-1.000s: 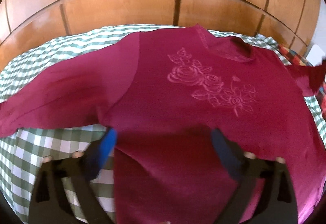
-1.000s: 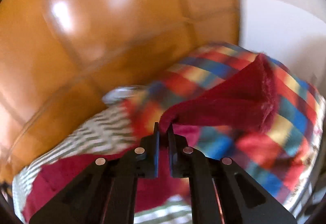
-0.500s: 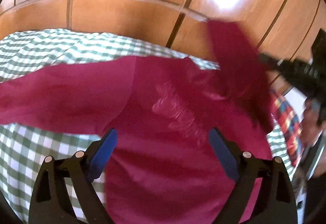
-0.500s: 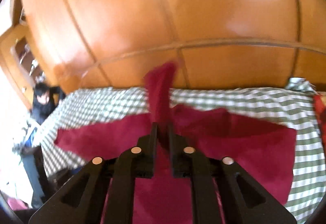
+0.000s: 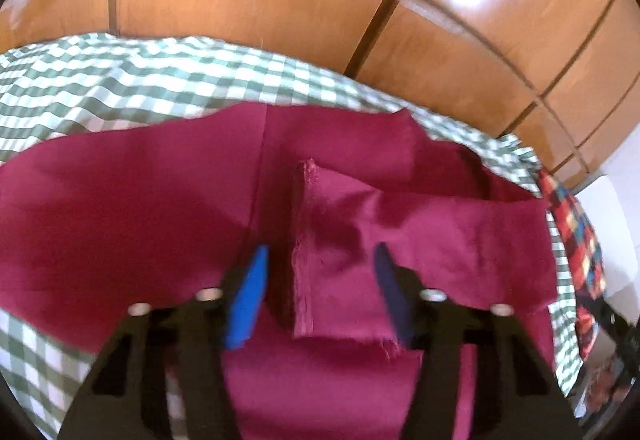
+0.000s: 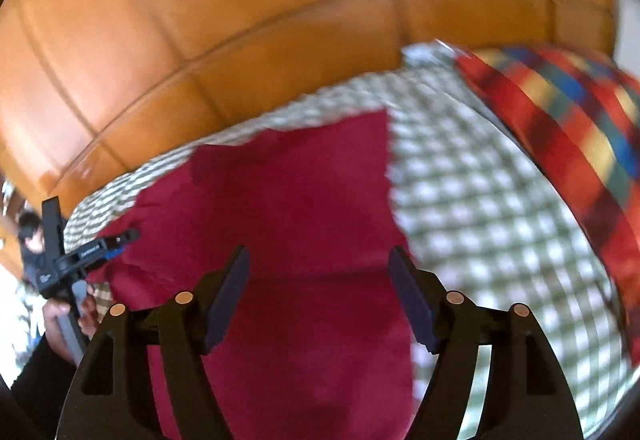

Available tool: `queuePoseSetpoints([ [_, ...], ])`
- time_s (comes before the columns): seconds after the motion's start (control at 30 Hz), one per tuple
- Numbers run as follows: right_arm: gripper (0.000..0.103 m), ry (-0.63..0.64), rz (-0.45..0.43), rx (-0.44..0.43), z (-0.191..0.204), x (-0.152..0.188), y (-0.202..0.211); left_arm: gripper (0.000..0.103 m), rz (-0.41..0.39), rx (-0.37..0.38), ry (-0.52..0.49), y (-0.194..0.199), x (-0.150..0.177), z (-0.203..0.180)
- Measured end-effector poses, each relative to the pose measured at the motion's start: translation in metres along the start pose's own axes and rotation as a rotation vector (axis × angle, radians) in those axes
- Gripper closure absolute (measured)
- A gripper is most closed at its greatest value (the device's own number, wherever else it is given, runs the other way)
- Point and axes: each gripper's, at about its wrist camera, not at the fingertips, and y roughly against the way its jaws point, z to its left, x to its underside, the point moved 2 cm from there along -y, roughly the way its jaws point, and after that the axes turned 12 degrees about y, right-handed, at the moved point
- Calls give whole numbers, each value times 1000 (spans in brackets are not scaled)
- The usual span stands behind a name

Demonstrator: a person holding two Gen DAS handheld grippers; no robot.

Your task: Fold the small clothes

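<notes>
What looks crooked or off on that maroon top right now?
The folded-over sleeve lies skewed across the maroon top, its cuff end puckered and its lower edge frayed, not flush with the body. Both the left gripper and right gripper are open and hold nothing. Nothing looks torn or spilled.

Colours and Patterns Recorded

The garment (image 5: pixel 400 224) is noted as plain crimson. The sheet (image 5: pixel 120 80) beneath is checked green and white. A blanket (image 6: pixel 568 120) is chequered red, blue and yellow. The panelling (image 5: pixel 280 0) is glossy orange-brown wood. Blue pads are seen on the black left gripper (image 5: pixel 320 272).
</notes>
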Motion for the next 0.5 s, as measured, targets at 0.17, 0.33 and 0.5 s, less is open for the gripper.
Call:
queuePoseSetpoints([
  [0.17, 33, -29, -48, -34, -2, -10, 0, 97, -50, -4, -79, 4, -4, -26],
  [0.33, 33, 62, -58, -27, 35, -54, -43, 97, -153, 50, -83, 34, -16, -38],
  [0.5, 33, 131, 32, 141, 41, -72, -109, 88, -143, -130, -99, 7, -16, -25],
])
